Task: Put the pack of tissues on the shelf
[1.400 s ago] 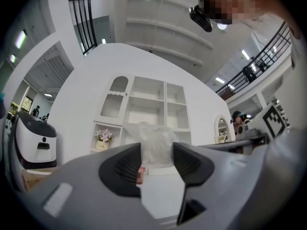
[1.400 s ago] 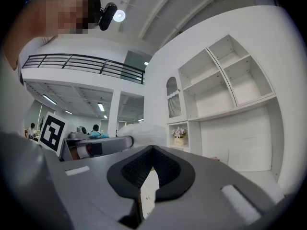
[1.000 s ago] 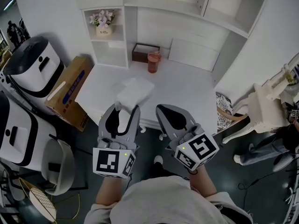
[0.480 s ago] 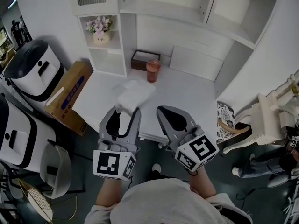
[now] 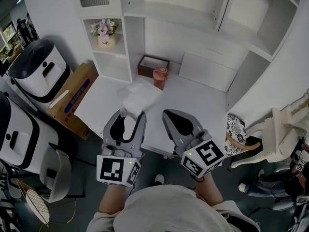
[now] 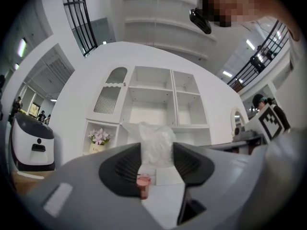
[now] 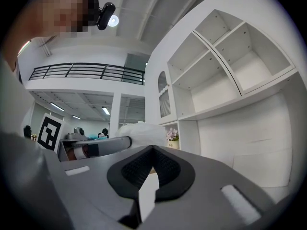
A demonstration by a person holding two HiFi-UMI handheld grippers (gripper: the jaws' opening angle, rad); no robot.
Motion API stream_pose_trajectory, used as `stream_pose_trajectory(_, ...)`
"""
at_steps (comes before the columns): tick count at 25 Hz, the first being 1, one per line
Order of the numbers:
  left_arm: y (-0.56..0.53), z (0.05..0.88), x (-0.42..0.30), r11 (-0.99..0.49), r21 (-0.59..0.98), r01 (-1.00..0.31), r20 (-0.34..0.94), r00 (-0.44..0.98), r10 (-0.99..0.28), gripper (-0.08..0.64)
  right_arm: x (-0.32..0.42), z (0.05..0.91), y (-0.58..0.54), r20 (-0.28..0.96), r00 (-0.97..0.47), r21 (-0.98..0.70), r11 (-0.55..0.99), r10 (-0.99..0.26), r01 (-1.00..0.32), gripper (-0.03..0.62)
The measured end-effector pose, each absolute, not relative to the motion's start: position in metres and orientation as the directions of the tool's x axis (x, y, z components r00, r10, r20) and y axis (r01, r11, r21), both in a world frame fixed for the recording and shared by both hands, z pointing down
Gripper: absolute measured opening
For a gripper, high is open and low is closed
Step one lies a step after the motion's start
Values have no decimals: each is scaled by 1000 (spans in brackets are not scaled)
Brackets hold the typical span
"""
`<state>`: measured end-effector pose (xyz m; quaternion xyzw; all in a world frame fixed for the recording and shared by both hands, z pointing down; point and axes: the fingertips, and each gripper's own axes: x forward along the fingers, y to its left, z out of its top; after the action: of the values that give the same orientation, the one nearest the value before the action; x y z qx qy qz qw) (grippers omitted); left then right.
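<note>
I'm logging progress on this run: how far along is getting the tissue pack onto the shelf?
Done: the pack of tissues is picked up and clamped between the left gripper's jaws. In hand: the gripper holds it out in front of the white shelf unit, in no compartment yet. Left: set it on a shelf and let go. The right gripper is shut and empty.

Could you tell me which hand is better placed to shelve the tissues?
Left: the left gripper grips the pack of tissues, facing the shelf; the right gripper is shut, empty.
</note>
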<state>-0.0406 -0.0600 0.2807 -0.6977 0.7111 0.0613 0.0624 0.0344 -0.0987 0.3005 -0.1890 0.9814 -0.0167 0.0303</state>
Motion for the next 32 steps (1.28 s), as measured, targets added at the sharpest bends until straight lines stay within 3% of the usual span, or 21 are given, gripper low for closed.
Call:
stream_pose_trajectory(16, -84, 282, -39, 48, -5, -999, -185, -46, -982, 193, 37, 311, -128, -46, -936, -54, 936, -350, -347, 0)
stream_pose_trajectory(32, -129, 276, -84, -66, -15, -998, -171, 67, -983, 193, -10, 303, -167, -47, -895, -59, 896, -443, -440, 0)
